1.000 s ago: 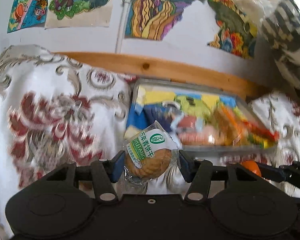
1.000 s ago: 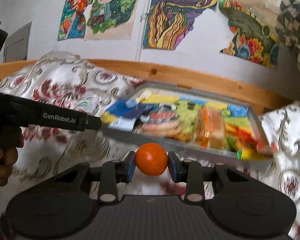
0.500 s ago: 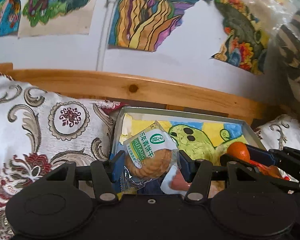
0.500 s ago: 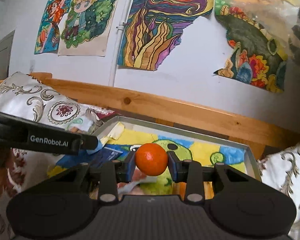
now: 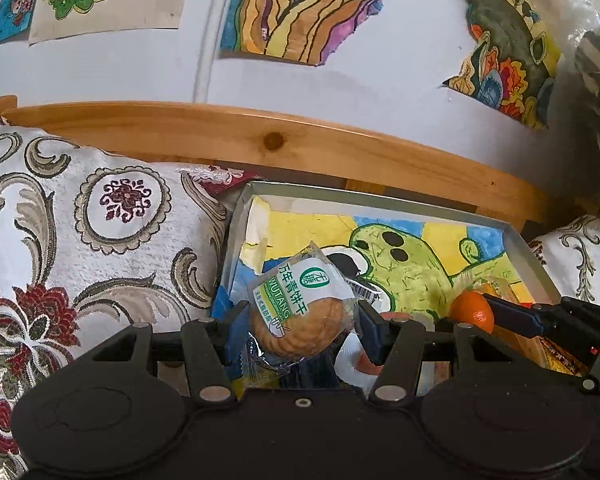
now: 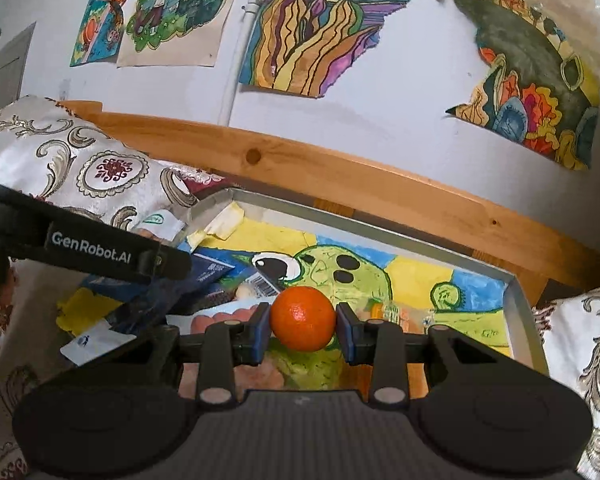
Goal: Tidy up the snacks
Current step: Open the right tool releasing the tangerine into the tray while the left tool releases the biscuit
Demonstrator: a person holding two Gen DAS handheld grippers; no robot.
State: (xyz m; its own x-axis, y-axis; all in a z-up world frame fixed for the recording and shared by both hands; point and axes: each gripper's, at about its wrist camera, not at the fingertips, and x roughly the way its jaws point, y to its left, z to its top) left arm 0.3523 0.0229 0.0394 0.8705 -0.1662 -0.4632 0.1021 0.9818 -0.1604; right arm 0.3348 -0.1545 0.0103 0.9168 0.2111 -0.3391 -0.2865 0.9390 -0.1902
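Orange mandarin [image 6: 302,318] sits clamped in the right gripper [image 6: 302,330]; the left gripper [image 5: 302,326] pinches a wrapped biscuit [image 5: 300,312] over the tray [image 5: 528,256].

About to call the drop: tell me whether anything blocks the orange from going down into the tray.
Nothing visible blocks it. The right gripper holds the orange over the tray, above bare drawing lining. Snack packets lie to its left, with the left gripper over them.
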